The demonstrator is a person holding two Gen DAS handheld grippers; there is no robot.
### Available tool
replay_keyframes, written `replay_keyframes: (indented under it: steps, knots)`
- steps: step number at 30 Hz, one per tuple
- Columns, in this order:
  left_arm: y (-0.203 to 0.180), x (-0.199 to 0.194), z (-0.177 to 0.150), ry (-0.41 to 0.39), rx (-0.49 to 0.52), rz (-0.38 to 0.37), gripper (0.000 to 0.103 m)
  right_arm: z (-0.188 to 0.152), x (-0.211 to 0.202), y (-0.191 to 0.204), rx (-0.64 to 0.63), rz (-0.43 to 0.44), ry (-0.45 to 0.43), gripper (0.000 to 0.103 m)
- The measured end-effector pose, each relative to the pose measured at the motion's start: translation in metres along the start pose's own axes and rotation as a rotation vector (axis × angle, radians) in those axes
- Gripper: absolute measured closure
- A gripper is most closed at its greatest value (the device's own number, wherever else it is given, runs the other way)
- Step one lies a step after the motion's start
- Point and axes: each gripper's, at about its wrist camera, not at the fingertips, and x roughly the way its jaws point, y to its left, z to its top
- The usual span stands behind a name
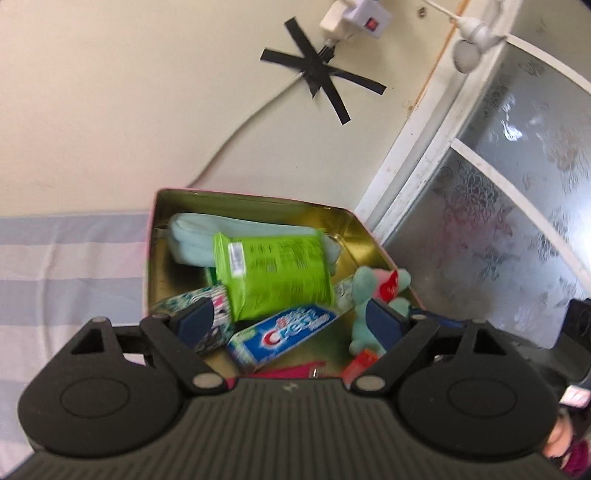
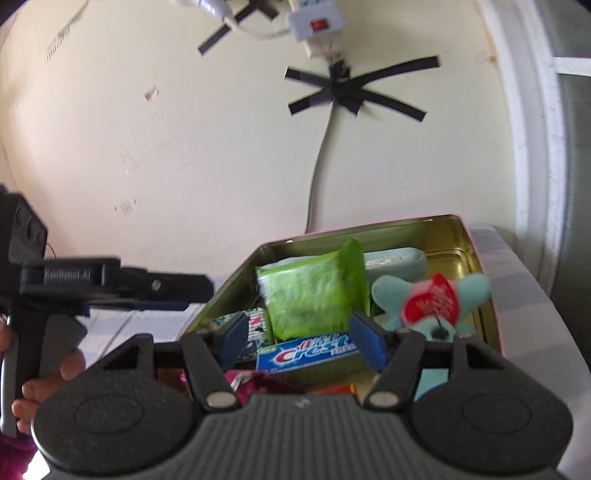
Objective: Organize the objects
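A cream wall (image 2: 184, 147) fills the upper half of both views, with a star of black tape (image 1: 321, 70) holding a grey cable (image 2: 319, 173) below a white power strip (image 2: 316, 24), and a frosted patterned window (image 1: 517, 184) with a white frame at the right of the left wrist view. Below lies a bed sheet (image 1: 66, 266) in pale lilac and white stripes, and on it stands an open tin box (image 1: 255, 201) with a pink outside and gold inside. In the box, toward the far wall, is a light blue folded cloth (image 1: 207, 236); leaning over it is a green packet (image 1: 273, 273); in front of that lies a blue Crest toothpaste box (image 1: 284, 332). A patterned roll (image 1: 195, 299) sits at the box's left side, and a teal plush toy (image 2: 428, 295) with a red heart rests against the right wall. Something magenta and something orange show at the box's near edge, too hidden to name. The left gripper (image 1: 291, 323) hovers at the lower centre of its view with jaws spread wide and nothing between the pads. The right gripper (image 2: 299, 336) is likewise released, its blue pads apart over the toothpaste box and touching nothing. In the right wrist view the left gripper appears at the left edge, held in a hand (image 2: 48, 384).
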Motion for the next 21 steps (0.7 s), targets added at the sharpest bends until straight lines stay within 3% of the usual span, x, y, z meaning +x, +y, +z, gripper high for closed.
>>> replay_keyframes:
  steps: [6, 11, 13, 16, 21]
  knots:
    - [-0.015, -0.049, -0.058, -0.098, 0.167, 0.155, 0.009, -0.049, -0.072, 0.019, 0.044, -0.043, -0.177, 0.031]
    - [-0.011, -0.077, -0.097, -0.112, 0.189, 0.229, 0.004, -0.102, -0.125, 0.057, 0.042, -0.115, -0.31, 0.024]
    - [-0.011, -0.086, -0.111, -0.118, 0.181, 0.263, 0.003, -0.12, -0.139, 0.073, 0.04, -0.143, -0.348, 0.012]
    - [-0.009, -0.102, -0.128, -0.142, 0.171, 0.292, 0.0, -0.137, -0.15, 0.099, -0.011, -0.175, -0.358, 0.003]
    - [-0.008, -0.122, -0.148, -0.163, 0.164, 0.344, 0.0, -0.15, -0.166, 0.129, -0.062, -0.162, -0.335, 0.0]
